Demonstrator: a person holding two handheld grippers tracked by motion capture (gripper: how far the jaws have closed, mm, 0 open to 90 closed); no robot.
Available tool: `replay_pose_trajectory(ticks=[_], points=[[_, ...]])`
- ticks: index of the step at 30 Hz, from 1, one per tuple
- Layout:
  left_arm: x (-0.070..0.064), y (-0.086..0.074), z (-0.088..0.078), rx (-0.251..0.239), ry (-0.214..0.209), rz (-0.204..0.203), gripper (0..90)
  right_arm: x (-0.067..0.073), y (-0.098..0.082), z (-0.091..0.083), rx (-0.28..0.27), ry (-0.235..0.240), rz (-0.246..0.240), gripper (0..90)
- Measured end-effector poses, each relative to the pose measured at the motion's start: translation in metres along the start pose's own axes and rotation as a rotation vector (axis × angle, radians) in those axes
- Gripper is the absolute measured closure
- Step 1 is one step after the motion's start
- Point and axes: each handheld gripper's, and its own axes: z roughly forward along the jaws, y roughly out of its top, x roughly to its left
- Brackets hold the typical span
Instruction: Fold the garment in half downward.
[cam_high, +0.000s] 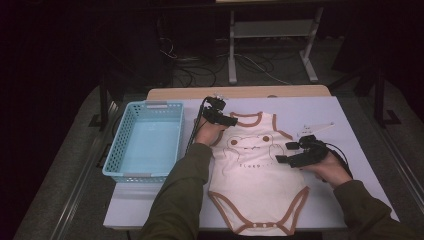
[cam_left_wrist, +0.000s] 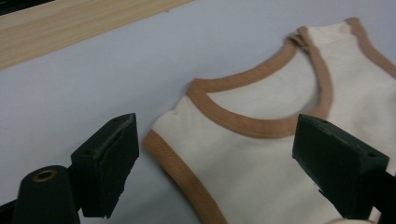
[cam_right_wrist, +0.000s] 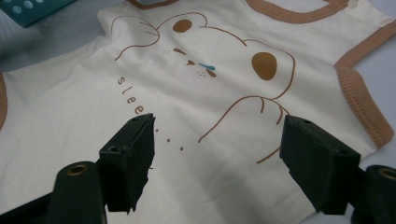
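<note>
A cream baby bodysuit (cam_high: 255, 170) with brown trim and a bear print lies flat on the pale table, neck toward the far edge. My left gripper (cam_high: 231, 120) is at its far left shoulder. In the left gripper view the gripper (cam_left_wrist: 219, 140) stands open, its jaws astride the shoulder strap and neckline of the bodysuit (cam_left_wrist: 261, 158), and the pads are clear of the cloth. My right gripper (cam_high: 286, 153) hovers over the garment's right side. Seen from the right gripper view, it (cam_right_wrist: 219, 144) is open above the bear print on the bodysuit (cam_right_wrist: 210, 116).
A light blue plastic basket (cam_high: 119, 140) stands left of the bodysuit, close to my left forearm. A small white object (cam_high: 315, 127) lies on the table (cam_high: 345, 150) to the right. A wooden strip (cam_high: 240, 92) runs along the far table edge.
</note>
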Motion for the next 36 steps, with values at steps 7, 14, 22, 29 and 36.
replay_pose_trajectory(ticks=[7,14,22,29,36], points=[[0.014,0.001,0.012,0.035,0.041,-0.002,27.8,0.001,0.000,0.002,0.006,0.002,-0.004,25.8],[0.021,-0.003,0.017,0.043,0.066,-0.006,39.4,0.001,0.000,0.002,0.005,0.002,-0.006,25.8],[0.017,-0.002,0.016,0.044,0.047,0.032,62.3,0.000,0.000,0.002,0.002,0.001,-0.003,25.9],[0.013,-0.003,0.016,0.044,0.013,0.056,82.1,-0.003,0.003,0.003,-0.001,-0.011,-0.001,28.1],[0.013,-0.004,0.015,0.048,-0.005,0.021,84.2,-0.013,0.018,0.009,0.010,-0.020,0.007,29.3]])
